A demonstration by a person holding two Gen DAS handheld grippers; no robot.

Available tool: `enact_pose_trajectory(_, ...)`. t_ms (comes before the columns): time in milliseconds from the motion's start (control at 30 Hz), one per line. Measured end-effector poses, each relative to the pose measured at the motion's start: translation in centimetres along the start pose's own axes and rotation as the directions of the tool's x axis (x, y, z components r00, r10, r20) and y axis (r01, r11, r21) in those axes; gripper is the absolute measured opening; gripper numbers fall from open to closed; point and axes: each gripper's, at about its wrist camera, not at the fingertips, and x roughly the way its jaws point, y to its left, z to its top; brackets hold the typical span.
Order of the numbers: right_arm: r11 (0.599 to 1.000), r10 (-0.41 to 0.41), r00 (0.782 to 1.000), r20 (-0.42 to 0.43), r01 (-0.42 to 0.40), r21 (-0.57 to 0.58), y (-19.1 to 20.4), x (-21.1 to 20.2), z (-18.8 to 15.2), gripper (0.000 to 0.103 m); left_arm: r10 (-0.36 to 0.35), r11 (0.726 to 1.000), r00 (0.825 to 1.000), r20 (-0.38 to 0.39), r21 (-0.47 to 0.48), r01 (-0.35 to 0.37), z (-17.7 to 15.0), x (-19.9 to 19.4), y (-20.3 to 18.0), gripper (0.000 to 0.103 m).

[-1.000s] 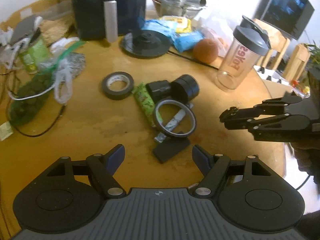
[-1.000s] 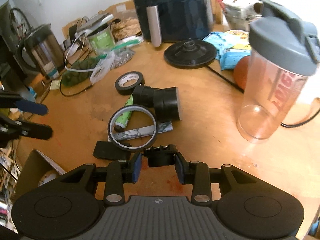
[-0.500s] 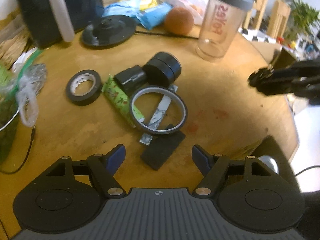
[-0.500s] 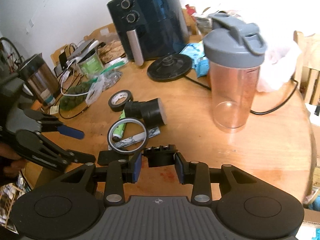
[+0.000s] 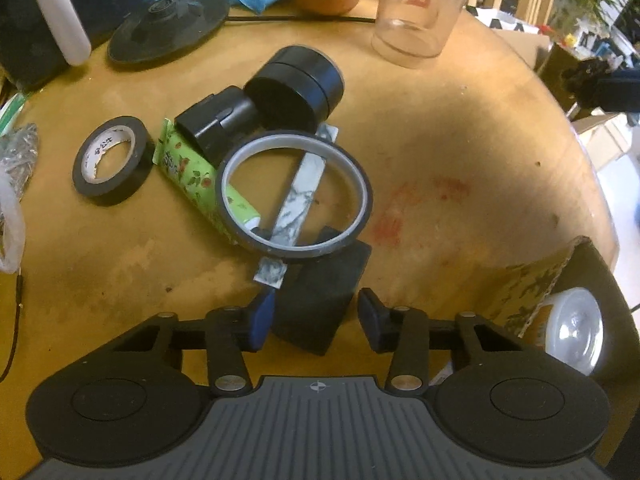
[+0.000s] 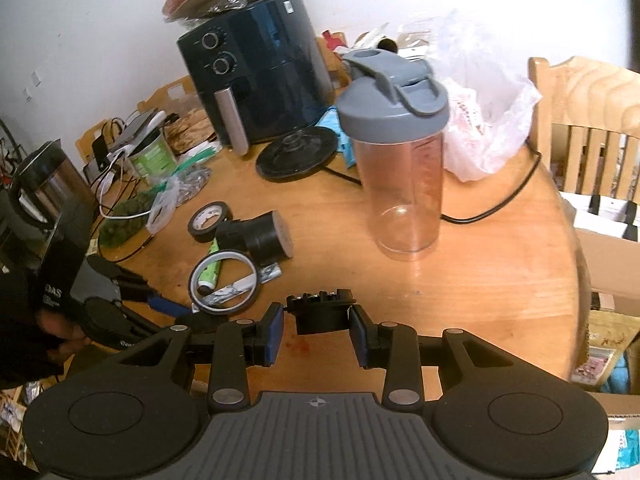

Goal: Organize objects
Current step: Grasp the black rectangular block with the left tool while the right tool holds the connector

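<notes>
Both blue pads of the left gripper (image 5: 316,318) are closing around the flat black rectangular block (image 5: 316,300), which lies directly between them on the counter (image 5: 460,152), not yet clamped. Its long axis runs toward the tape ring. The right gripper (image 6: 316,334), farther off, grips a small black clip (image 6: 322,312).

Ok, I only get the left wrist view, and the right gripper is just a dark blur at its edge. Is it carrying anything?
Observer: Yes. The right gripper is shut on a small black ridged plastic part, held clear of the round wooden table.
Operator: And the clear plastic shaker bottle? My view cuts off its top. Is it capped?
Observer: Yes, a grey flip-top lid sits on it, with the flip cap down.
</notes>
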Motion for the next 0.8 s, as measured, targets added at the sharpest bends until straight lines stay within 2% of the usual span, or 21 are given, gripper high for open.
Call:
enact_pose_trajectory(33, 1.000, -0.003, 1.000, 0.003, 0.003, 0.002, 0.0, 0.0, 0.0, 0.038, 0.006, 1.000, 1.000, 0.000, 0.019, -0.006, 0.0, -0.1, -0.2, 0.038)
enact_pose_trajectory(133, 1.000, -0.008, 1.000, 0.011, 0.008, 0.004, -0.1, -0.2, 0.0, 0.038, -0.004, 1.000, 1.000, -0.009, 0.029, 0.005, -0.1, -0.3, -0.1, 0.032)
enact_pose_trajectory(267, 1.000, -0.009, 1.000, 0.018, 0.009, 0.008, 0.0, 0.0, 0.1, 0.038, -0.037, 0.998, 0.999, -0.009, 0.047, 0.038, -0.6, -0.9, -0.4, 0.031)
enact_pose_trajectory(433, 1.000, -0.005, 1.000, 0.022, 0.005, 0.005, 0.3, 0.1, 0.2, 0.038, -0.050, 0.999, 0.999, -0.006, 0.013, 0.050, -1.2, -1.7, 0.0, 0.031)
enact_pose_trajectory(667, 1.000, 0.004, 1.000, 0.020, -0.004, -0.009, 1.0, 0.1, 0.2, 0.038, -0.036, 0.998, 0.999, -0.037, 0.042, 0.037, -1.5, -2.7, -0.4, 0.031)
enact_pose_trajectory(800, 1.000, 0.014, 1.000, 0.021, -0.014, -0.019, 1.6, 0.0, 0.1, 0.038, -0.023, 0.999, 0.999, -0.047, 0.022, 0.024, -2.0, -3.0, -0.2, 0.031)
